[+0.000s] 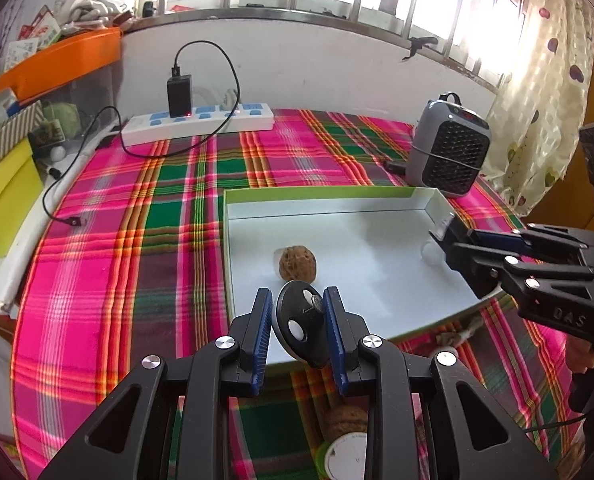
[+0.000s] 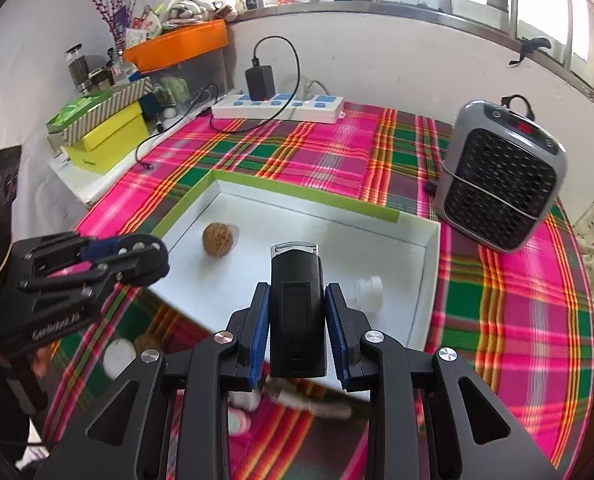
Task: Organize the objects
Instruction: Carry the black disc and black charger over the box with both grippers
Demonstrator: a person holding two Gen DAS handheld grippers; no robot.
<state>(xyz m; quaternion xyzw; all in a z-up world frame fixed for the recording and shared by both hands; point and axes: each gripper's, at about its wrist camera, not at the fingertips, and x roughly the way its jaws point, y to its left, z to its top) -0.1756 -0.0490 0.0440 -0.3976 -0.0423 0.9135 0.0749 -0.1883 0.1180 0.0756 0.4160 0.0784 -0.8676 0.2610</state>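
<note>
A shallow white box with a green rim (image 1: 321,193) (image 2: 297,192) lies on the plaid tablecloth. A walnut (image 1: 297,263) (image 2: 218,239) rests inside it at the left. A small white cap-like piece (image 2: 368,289) lies inside at the right. My left gripper (image 1: 298,312) is shut on a black disc-shaped object (image 1: 301,328), held over the box's near left edge. My right gripper (image 2: 295,308) is shut on a black rectangular device (image 2: 296,304) with a metal clip, held over the box's near right part; it also shows in the left wrist view (image 1: 449,240).
A grey heater (image 1: 449,148) (image 2: 501,176) stands right of the box. A white power strip (image 1: 197,122) (image 2: 277,106) with a charger lies at the back. Yellow boxes (image 2: 105,140) sit left. Another walnut (image 1: 345,420) and small items lie on the cloth near me.
</note>
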